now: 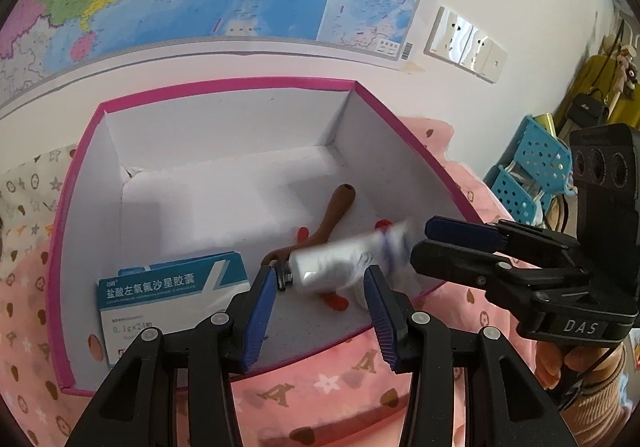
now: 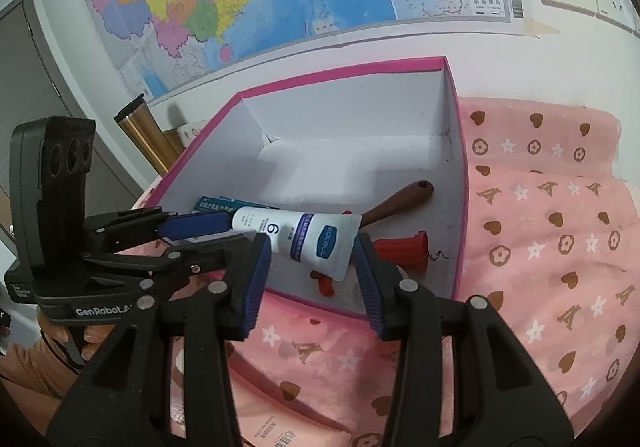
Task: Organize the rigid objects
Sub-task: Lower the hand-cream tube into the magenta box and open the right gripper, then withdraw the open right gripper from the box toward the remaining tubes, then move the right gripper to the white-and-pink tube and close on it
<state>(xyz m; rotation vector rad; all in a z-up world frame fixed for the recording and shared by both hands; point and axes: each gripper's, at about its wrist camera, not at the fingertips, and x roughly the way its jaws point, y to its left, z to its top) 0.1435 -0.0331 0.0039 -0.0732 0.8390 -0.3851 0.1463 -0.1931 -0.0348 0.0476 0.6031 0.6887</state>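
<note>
Spread wide and clamping nothing: left gripper [image 1: 320,275] and right gripper [image 2: 311,245]. Between the pads, over pink box [image 1: 240,127]: white tube [image 2: 296,235] marked "6", blurred in left view. Inside: medicine carton [image 1: 172,287] reading "0.1g×24", brown-handled tool [image 1: 336,207]. Printed on gripper bodies: "DAS", "GenRobot".

We're looking at a soft surface covered by a pink cloth [image 2: 540,231] printed with hearts, flowers, stars and letter marks; can't tell what's underneath. A pink-rimmed box [image 1: 276,84] with white inner walls is sitting directly on the cloth, pushed near the wall. In the right wrist view, a pale pink printed packet [image 2: 288,433] is lying on the cloth at the near edge, partly cut off. In the left wrist view, a cream patterned fabric [image 1: 24,199] is showing left of the box.
</note>
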